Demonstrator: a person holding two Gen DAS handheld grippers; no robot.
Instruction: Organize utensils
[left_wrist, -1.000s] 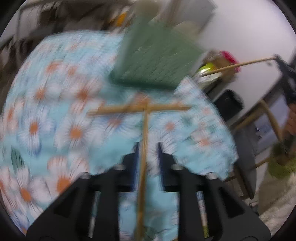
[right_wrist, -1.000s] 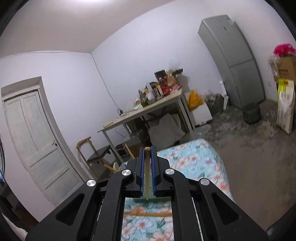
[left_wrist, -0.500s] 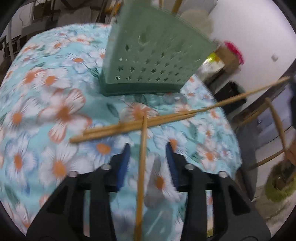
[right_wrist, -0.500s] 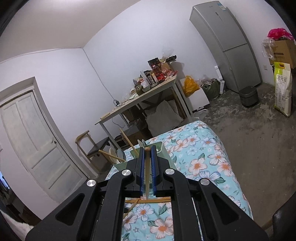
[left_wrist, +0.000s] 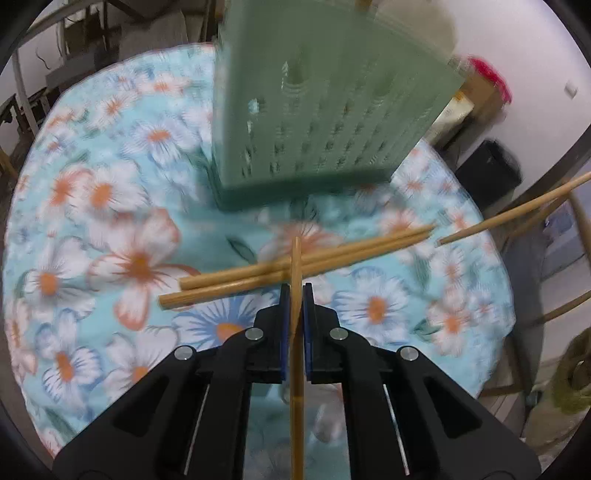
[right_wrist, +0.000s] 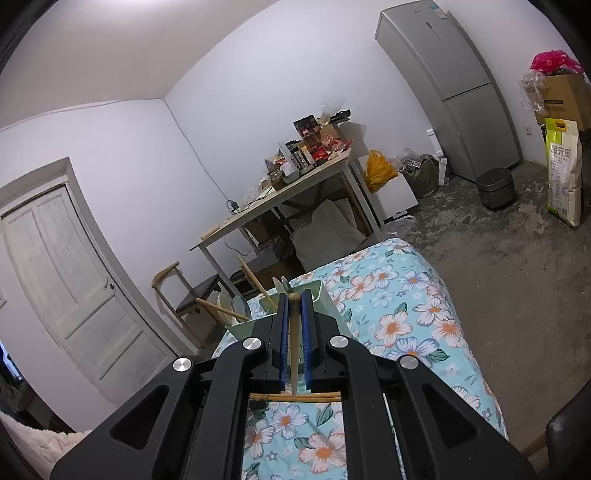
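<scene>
Both tools grip chopsticks: left tool (left_wrist: 294, 295) clamps one chopstick (left_wrist: 296, 354), right tool (right_wrist: 294, 306) another (right_wrist: 294, 343); each likely goes into the green holder (left_wrist: 325, 110) next.

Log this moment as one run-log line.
left gripper: shut on chopstick | right gripper: shut on second chopstick | two chopsticks on tablecloth | holder

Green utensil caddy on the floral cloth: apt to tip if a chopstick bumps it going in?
Possibly. The green caddy stands tall on a narrow base, on soft cloth, so footing looks poor. Its perforated plastic walls suggest little weight. Utensils leaning out of it may shift the balance, so the left gripper should enter gently.
</scene>
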